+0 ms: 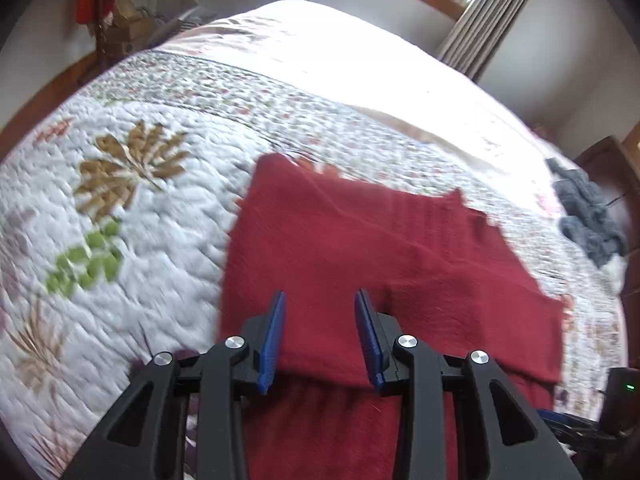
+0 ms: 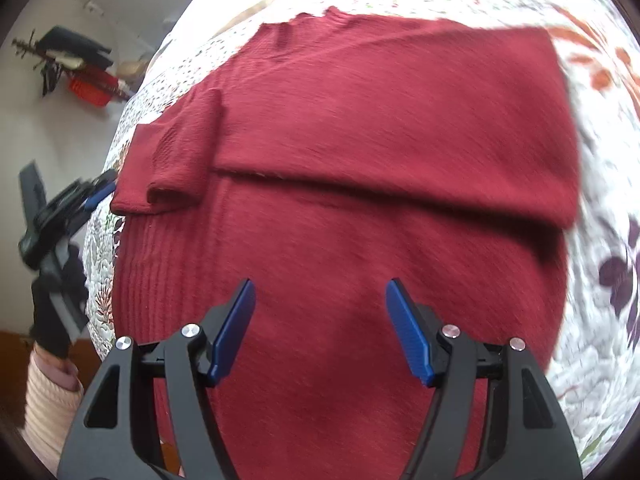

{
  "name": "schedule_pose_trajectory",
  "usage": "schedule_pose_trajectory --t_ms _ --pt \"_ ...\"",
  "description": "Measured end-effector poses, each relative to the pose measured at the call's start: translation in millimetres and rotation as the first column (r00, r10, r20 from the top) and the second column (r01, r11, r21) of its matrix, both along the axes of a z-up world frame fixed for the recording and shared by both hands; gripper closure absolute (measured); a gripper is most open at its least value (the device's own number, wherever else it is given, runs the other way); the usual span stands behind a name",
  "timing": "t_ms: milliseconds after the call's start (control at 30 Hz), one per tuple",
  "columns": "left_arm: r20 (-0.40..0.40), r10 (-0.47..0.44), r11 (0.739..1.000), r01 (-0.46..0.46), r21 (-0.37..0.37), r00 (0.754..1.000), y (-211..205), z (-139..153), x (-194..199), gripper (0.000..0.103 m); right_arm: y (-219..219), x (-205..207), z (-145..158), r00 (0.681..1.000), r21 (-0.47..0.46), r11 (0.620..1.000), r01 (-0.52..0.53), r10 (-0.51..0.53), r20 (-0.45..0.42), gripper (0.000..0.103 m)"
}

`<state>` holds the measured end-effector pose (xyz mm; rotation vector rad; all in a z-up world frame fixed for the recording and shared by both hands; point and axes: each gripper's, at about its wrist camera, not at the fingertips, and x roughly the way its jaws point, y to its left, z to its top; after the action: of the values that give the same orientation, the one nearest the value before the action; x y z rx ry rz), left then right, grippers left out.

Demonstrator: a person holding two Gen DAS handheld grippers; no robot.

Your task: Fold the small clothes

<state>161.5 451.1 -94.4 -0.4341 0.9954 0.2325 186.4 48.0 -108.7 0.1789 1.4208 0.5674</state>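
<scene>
The red sweater (image 2: 360, 152) lies on the bed (image 1: 152, 208) with its sides folded in, final folds apparently left, and both the left gripper (image 1: 320, 336) and right gripper (image 2: 320, 328) hover with fingers wide, empty.

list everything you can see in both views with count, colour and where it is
sweater: one, dark red, spread on the quilt, part folded over, one sleeve lying across near its edge
quilt: one, white with brown, green and purple leaf prints, covering the bed
crumpled garment: one, grey-blue, at the bed's far right edge
curtain: one, grey, beside the window
hanging items: several, black and red, by the wall beyond the bed, too blurred to name
sleeve: one, pale pink ribbed, lower left of the right wrist view
gloved hand: one, black, holding the left gripper
left gripper: one, black with blue pads, open above the sweater
right gripper: one, black with blue pads, open above the sweater
</scene>
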Motion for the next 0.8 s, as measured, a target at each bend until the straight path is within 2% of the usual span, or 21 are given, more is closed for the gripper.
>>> schedule_pose_trajectory --t_ms 167,267,367,467,567,700,733,767,800 --pt "-0.114 0.017 0.998 -0.024 -0.056 0.993 16 -44 15 0.067 34 16 12 0.999 0.001 0.999 -0.048 0.048 0.011 0.035" --pt "-0.099 0.000 0.998 -0.005 -0.059 0.995 15 -51 11 0.067 52 25 14 0.998 0.000 0.998 -0.067 0.067 0.002 0.035" --pt "-0.081 0.005 0.995 -0.013 -0.096 0.997 18 -47 7 0.067 75 41 13 0.997 0.012 0.997 -0.072 0.072 -0.013 0.035" --pt "-0.018 0.047 0.985 -0.049 -0.164 0.999 27 -29 -6 0.067 97 61 8 0.996 0.080 0.995 -0.052 0.058 -0.066 0.035" --pt "0.018 0.064 0.988 -0.061 -0.143 0.998 28 -13 -13 0.067 120 77 0 0.993 0.103 0.993 -0.051 0.062 -0.102 0.035" --pt "0.044 0.045 0.993 -0.039 -0.115 0.998 29 1 -24 0.066 148 89 -15 0.989 0.061 0.996 -0.068 0.075 -0.126 0.037" --pt "0.045 0.038 0.993 -0.033 -0.114 0.998 28 3 -25 0.065 151 90 -18 0.989 0.057 0.996 -0.068 0.075 -0.131 0.041" --pt "0.044 0.031 0.994 -0.026 -0.108 0.999 27 3 -24 0.065 154 90 -20 0.989 0.053 0.996 -0.071 0.077 -0.127 0.053" --pt "0.044 0.018 0.996 -0.014 -0.093 0.999 24 5 -23 0.064 156 90 -20 0.990 0.044 0.996 -0.079 0.083 -0.114 0.057"
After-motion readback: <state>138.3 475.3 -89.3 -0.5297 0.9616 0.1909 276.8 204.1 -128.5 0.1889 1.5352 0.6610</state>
